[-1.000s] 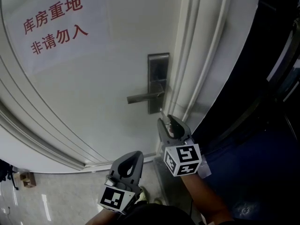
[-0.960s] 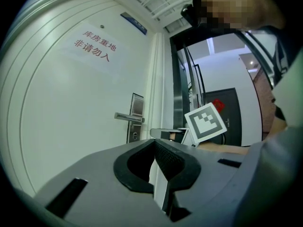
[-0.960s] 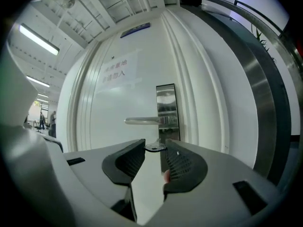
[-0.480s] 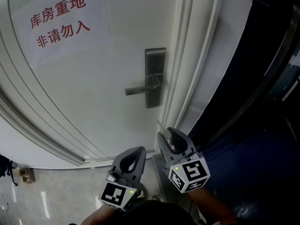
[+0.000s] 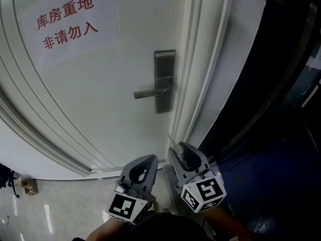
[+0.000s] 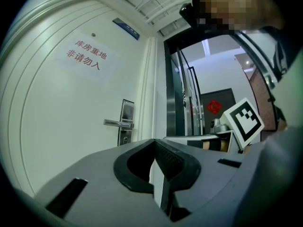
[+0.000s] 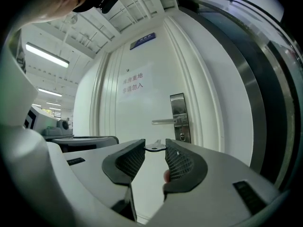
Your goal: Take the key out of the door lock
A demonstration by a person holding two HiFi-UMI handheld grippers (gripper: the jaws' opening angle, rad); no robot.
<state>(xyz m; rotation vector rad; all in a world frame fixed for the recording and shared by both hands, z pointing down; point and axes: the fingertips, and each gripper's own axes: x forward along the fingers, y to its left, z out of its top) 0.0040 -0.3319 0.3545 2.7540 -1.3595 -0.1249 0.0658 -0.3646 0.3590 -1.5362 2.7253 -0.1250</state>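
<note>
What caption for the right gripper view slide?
Right gripper holds the key at its jaw tips, apart from the lock plate on the white door.

The head view is dim and flat: the white door point(image 5: 100, 114) reads grey, its lock plate point(image 5: 164, 79) carries only a dull sheen, and everything right of the door frame point(image 5: 200, 84) sinks into near-black. Pale glare streaks lie on the floor tiles point(image 5: 65, 205) at lower left. Both gripper views are wide-angle, with black corners and straight mouldings bowed into curves (strongest toward the rim). The left gripper view has a greenish cast. The right gripper view is brighter, with ceiling light strips point(image 7: 47, 55) at upper left burnt out to white.
</note>
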